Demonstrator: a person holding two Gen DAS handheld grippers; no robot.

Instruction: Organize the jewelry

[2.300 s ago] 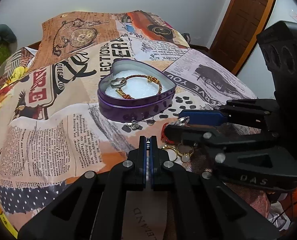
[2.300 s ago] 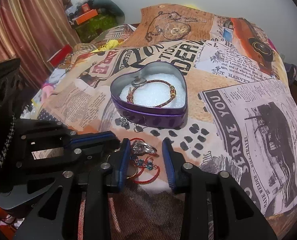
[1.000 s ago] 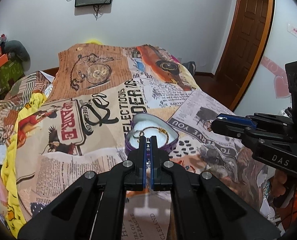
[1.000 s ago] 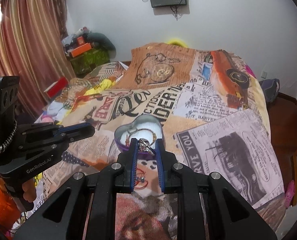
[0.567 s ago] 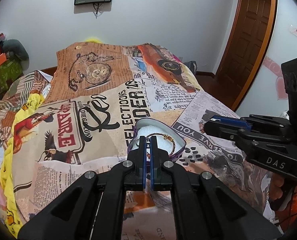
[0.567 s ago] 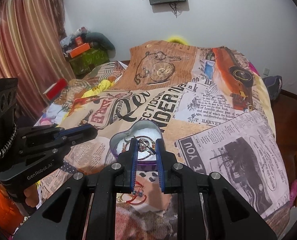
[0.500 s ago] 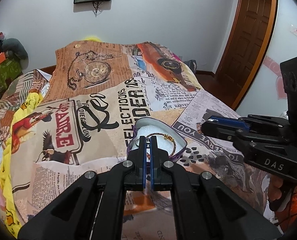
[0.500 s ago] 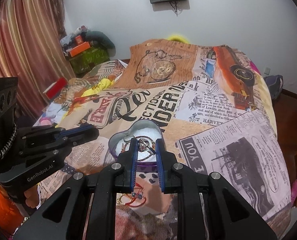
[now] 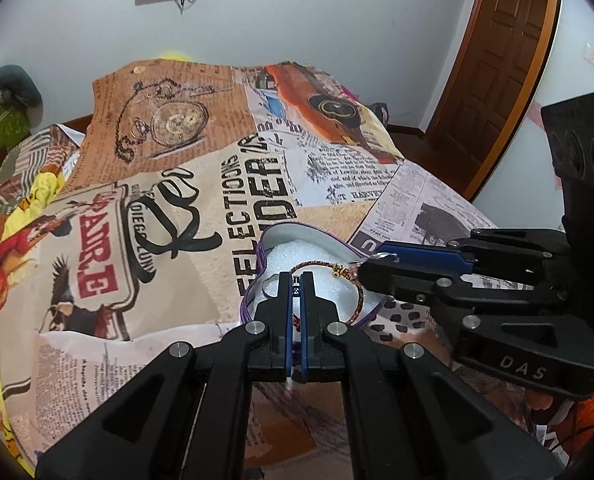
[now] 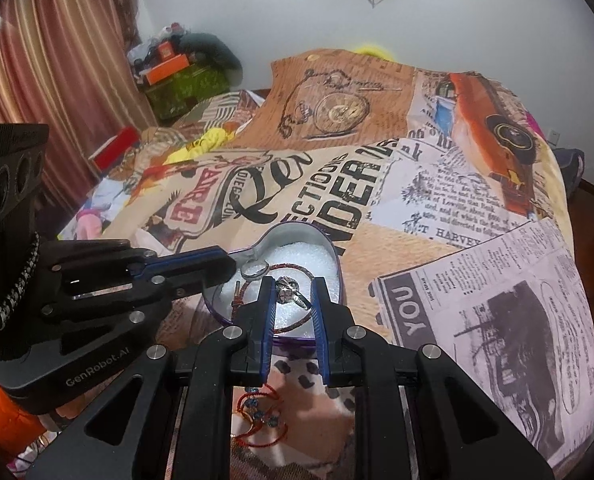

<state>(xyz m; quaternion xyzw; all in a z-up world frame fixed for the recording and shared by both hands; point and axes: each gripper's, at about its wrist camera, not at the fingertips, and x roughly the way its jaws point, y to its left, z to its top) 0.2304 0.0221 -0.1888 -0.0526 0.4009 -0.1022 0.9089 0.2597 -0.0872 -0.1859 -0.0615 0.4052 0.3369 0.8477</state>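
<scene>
The right gripper (image 10: 293, 300) holds a silver ring (image 10: 290, 294) pinched between its partly closed blue fingers (image 10: 266, 312), poised over the near part of the heart-shaped purple tin (image 10: 329, 246) — the ring's ornate head lies toward the left finger, its band running right and slightly nearer. Inside the tin, on white foam, lie a plain silver ring (image 10: 255, 269) at the left and a red-and-gold bracelet (image 9: 339, 270). The left gripper (image 9: 296, 292), jaws pressed nearly together with nothing visibly between them, points at the tin's near-left rim. A red bracelet with blue beads (image 10: 259, 420) lies on the newspaper-print bedspread (image 10: 477, 300), nearer than the tin.
</scene>
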